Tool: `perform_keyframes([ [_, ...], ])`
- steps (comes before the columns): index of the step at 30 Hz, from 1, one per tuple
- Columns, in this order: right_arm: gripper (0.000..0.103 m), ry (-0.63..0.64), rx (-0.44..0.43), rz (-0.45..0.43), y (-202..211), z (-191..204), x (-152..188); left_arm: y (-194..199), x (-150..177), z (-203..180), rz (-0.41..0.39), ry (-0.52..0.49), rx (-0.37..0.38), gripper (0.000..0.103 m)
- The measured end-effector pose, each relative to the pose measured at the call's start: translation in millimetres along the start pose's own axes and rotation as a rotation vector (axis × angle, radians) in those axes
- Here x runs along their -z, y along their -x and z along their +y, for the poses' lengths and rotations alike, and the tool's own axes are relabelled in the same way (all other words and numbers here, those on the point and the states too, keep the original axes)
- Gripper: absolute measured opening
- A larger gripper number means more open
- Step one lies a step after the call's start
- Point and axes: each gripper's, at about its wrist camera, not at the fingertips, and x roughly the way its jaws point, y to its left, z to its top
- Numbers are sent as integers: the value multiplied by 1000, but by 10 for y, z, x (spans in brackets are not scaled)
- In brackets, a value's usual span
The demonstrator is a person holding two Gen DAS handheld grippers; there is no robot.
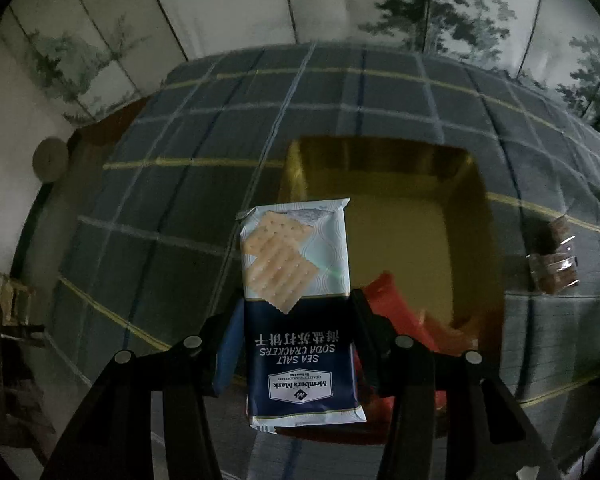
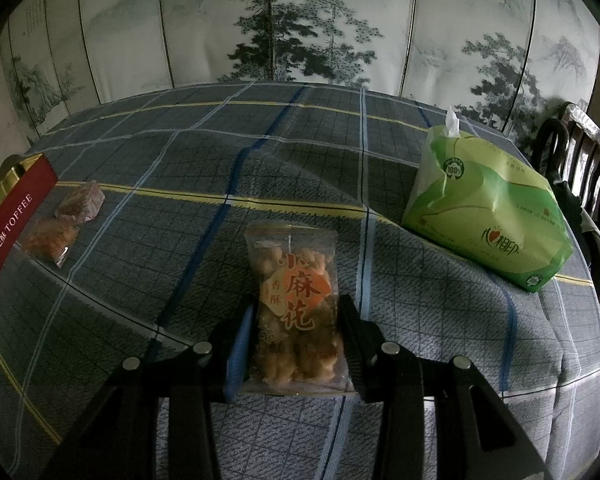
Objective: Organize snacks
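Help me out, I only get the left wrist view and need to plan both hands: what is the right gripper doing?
Observer: The right gripper is shut on a clear bag of fried dough twists, its fingers pressing both sides.
Operator: Is that bag lifted?
Observer: I cannot tell; its far end looks to lie on the checked tablecloth.
Operator: Anything else on that side?
Observer: A green tissue pack lies to the right, apart from the bag.
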Motion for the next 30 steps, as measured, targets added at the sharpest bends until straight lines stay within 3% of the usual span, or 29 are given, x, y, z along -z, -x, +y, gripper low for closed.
perform_keyframes([
  [7, 41, -2, 8, 0, 12, 4, 6, -261, 136, 21, 51, -9, 10, 46],
  [19, 41, -41, 45, 2, 39, 63, 28, -261, 229, 30, 8, 10, 3, 48],
  [25, 41, -84, 73, 13, 31, 85, 27, -263, 218, 47, 9, 35, 3, 62],
  [30, 41, -93, 85, 19, 35, 106, 24, -260, 205, 57, 11, 41, 9, 67],
])
